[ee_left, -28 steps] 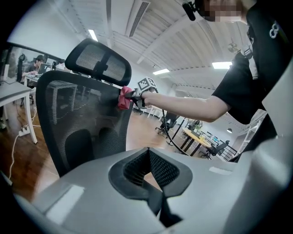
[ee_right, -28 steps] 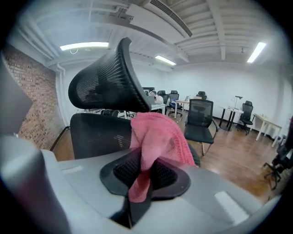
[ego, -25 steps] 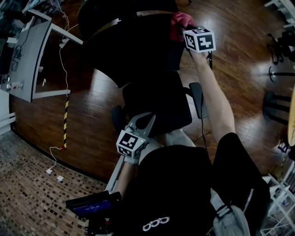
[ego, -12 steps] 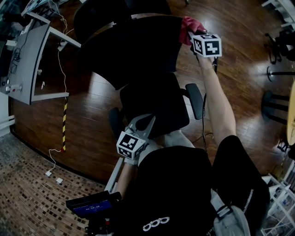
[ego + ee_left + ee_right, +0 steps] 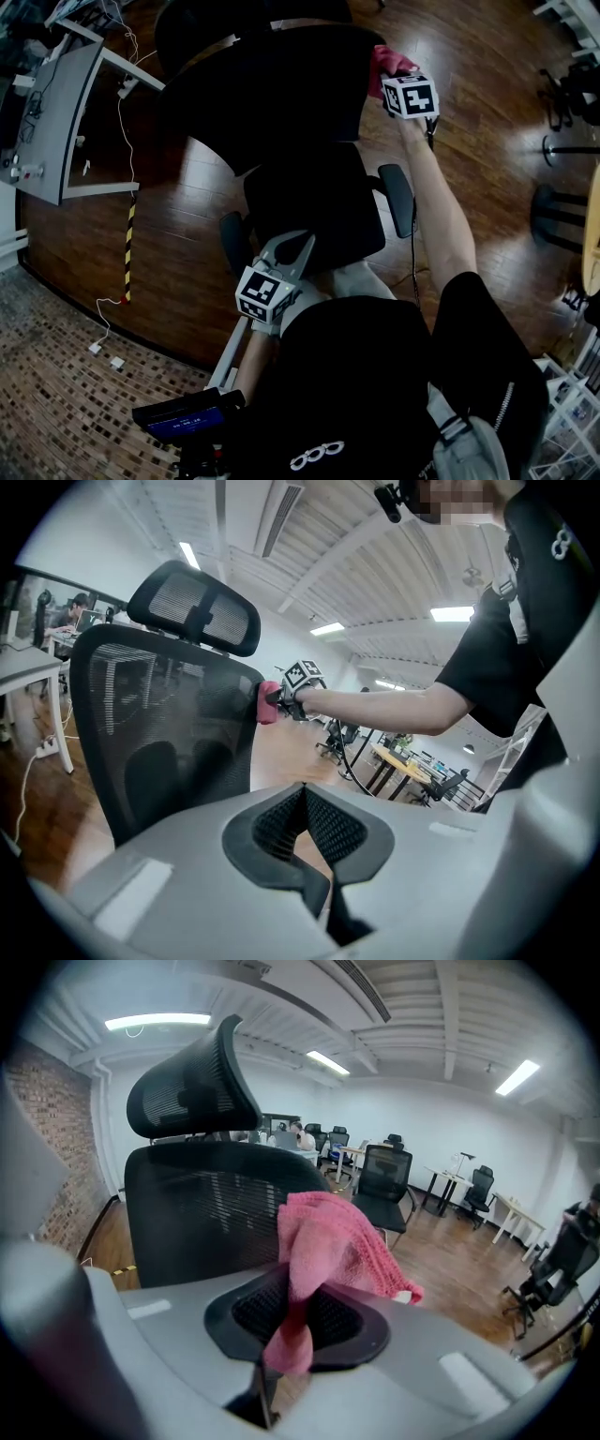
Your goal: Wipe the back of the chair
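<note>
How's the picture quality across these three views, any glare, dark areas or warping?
Head view: dim overall, the chair back nearly black, glare patches on the wooden floor. Left gripper view: strong fisheye bending, ceiling lights blown out. Right gripper view: evenly lit, pink cloth sharp, corners darkened.

holds right gripper (image 5: 388, 77) out on extended arm, jaws pinching pink cloth (image 5: 328, 1234); holds left gripper (image 5: 289, 247) low by torso, jaws together.

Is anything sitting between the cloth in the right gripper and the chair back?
Nothing visible does. The right gripper is shut on the pink cloth, which appears to meet the mesh chair back at its side edge, with nothing between them.
</note>
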`<state>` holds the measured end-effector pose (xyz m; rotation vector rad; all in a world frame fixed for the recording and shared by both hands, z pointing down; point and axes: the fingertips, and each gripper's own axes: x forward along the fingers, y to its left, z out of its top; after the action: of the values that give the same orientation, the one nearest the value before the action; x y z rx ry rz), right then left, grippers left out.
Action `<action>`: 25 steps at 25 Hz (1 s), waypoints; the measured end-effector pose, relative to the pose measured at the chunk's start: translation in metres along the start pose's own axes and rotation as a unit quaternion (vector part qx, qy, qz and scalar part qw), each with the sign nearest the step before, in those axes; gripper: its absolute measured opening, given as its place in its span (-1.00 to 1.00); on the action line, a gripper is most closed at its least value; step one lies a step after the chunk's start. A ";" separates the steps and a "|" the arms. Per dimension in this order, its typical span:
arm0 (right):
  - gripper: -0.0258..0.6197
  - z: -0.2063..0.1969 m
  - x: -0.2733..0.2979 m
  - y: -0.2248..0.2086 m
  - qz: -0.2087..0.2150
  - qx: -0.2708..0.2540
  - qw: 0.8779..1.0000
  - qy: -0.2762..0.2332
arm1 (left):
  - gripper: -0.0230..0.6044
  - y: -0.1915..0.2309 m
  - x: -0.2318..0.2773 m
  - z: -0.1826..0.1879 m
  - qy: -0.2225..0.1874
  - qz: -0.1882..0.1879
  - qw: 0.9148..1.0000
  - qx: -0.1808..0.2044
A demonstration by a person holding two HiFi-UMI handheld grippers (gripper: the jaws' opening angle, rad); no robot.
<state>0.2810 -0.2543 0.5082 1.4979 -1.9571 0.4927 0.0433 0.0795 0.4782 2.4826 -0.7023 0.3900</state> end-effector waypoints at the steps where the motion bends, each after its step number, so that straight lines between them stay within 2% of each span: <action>1: -0.76 0.003 0.003 0.010 0.006 -0.005 1.000 0.000 | -0.96 0.000 -0.003 -0.001 -0.001 0.003 1.000 -0.002; 6: -0.76 0.019 0.022 0.061 0.037 -0.030 0.999 -0.001 | -0.96 0.007 -0.018 -0.007 -0.008 0.021 1.000 -0.013; 12: -0.76 0.036 0.044 0.133 0.078 -0.066 0.995 -0.002 | -0.96 0.023 -0.050 -0.023 -0.025 0.060 0.997 -0.037; 25: -0.77 0.060 0.066 0.299 0.156 -0.126 0.980 -0.004 | -0.96 0.057 -0.124 -0.045 -0.048 0.109 0.991 -0.064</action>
<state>-0.0300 -0.2531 0.5301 1.0446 -2.1808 0.3521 -0.0967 0.1127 0.4885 2.3230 -1.0097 0.2965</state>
